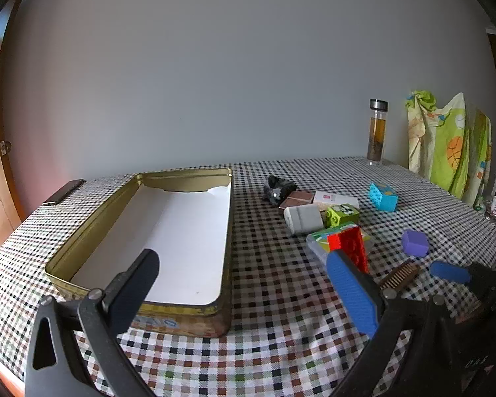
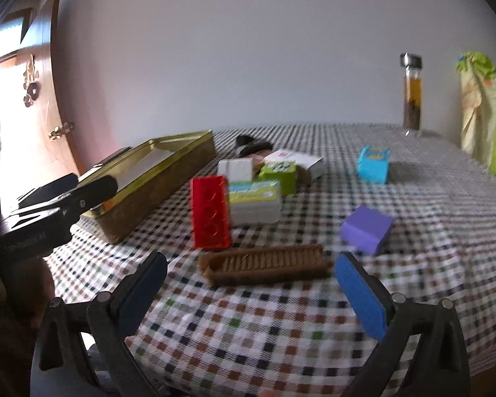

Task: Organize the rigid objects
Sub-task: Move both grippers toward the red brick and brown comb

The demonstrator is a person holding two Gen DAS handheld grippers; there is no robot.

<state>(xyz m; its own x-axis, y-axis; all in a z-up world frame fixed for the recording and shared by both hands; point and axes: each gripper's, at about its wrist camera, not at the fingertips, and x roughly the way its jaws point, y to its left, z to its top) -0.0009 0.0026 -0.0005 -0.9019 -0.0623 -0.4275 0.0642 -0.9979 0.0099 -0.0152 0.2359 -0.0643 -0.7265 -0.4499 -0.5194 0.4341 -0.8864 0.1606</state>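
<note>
left gripper point(image 1: 244, 284): released, holding nothing, above table's front edge | right gripper point(image 2: 251, 284): released, empty, comb point(image 2: 264, 264) between its fingers | tin point(image 1: 226, 231): table's left side

An open gold tin point(image 1: 155, 231), lined white and empty, lies on the left. To its right sit a red brick point(image 2: 211, 212) standing upright, a brown comb point(image 2: 264, 264) lying flat, a purple block point(image 2: 367, 230), a blue block point(image 2: 373, 164), and a green block point(image 2: 278, 172).
</note>
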